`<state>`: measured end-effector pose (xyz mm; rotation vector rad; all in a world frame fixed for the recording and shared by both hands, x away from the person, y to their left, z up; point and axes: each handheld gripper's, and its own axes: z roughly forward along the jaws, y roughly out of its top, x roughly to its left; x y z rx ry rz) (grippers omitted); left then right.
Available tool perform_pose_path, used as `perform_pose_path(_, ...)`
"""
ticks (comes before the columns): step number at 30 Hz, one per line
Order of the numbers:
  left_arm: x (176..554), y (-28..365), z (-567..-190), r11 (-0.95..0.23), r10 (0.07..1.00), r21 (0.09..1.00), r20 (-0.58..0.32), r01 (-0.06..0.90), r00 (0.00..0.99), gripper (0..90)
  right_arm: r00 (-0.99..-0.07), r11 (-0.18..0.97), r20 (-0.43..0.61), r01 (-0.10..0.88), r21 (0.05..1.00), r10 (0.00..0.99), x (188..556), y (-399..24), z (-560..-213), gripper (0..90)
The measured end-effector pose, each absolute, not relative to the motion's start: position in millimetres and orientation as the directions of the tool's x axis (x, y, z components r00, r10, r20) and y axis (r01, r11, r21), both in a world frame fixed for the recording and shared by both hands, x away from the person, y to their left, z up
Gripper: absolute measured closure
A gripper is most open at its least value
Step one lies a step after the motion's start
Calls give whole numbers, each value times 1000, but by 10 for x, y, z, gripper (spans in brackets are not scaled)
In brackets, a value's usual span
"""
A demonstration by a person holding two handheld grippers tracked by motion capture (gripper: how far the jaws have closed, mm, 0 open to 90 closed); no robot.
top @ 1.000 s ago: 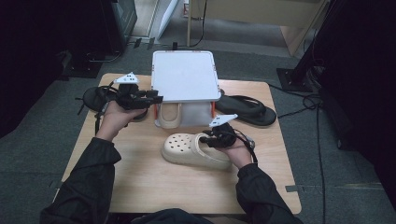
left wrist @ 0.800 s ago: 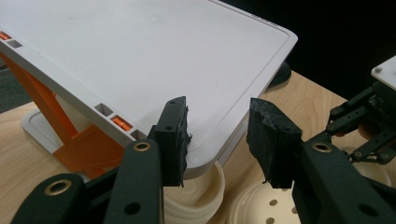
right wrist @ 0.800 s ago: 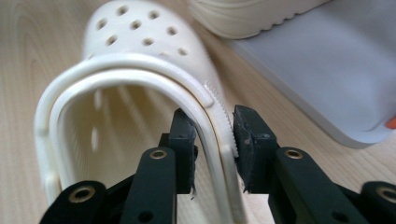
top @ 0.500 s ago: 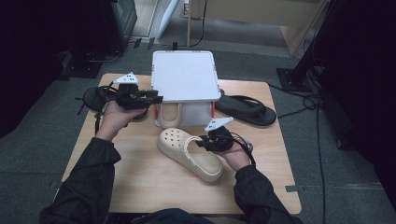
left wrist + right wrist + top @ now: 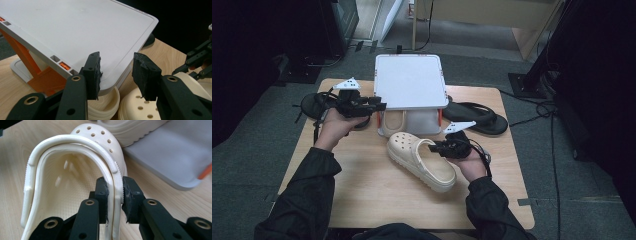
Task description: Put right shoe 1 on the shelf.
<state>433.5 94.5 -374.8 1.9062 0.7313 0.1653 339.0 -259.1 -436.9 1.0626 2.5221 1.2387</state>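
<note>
A cream clog (image 5: pixel 419 160) lies slantwise on the wooden table (image 5: pixel 362 200), toe toward the white shelf stand (image 5: pixel 409 80). My right gripper (image 5: pixel 439 147) has just been closing, and its pads now press on the clog's side wall and folded strap (image 5: pixel 113 182). A second cream clog (image 5: pixel 392 122) sits under the shelf. Held above the table at the shelf's left edge, my left gripper (image 5: pixel 379 106) is open. In the left gripper view its jaws (image 5: pixel 116 72) stand apart in front of the shelf's corner (image 5: pixel 75 32), with nothing between them.
A black flip-flop (image 5: pixel 477 117) lies to the right of the stand. Another black shoe (image 5: pixel 312 104) rests at the table's left edge behind my left hand. The stand has orange legs (image 5: pixel 45 80). Cables run over the floor at the right.
The clog has swung from lying crosswise to slantwise, its toe now near the stand. The right gripper has shut on its side wall. The left gripper has stayed put.
</note>
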Motion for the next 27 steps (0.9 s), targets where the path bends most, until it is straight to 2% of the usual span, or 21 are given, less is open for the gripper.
perform_pose_path(13, 4335, 943, -3750, -271, 557, 869, -208, 413, 804, 586, -639, 296, 165, 550, 781, 752, 3423, -2903, -4200, 762)
perform_pose_path(27, 4334, 942, -3752, -270, 557, 870, -209, 413, 804, 586, -467, 240, 95, 607, 758, 879, 3650, -2909, -4353, 761)
